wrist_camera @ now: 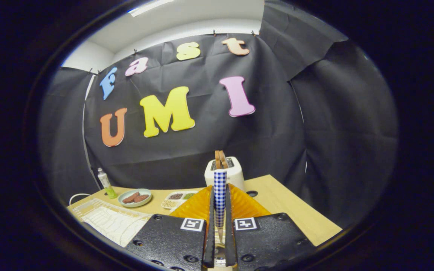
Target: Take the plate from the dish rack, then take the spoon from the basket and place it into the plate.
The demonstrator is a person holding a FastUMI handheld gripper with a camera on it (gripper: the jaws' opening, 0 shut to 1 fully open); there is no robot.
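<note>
The fingers are pressed together on the blue-checked handle of the spoon, which stands upright between them, lifted clear of the worktop. Just ahead and below lies the orange plate, already out of the white dish rack that sits off to the left. Beyond the plate stands a white toaster, with a small dish of food and a divided tray farther left. To my eye the fetching is done; only lowering the spoon into the plate and letting go remains.
</note>
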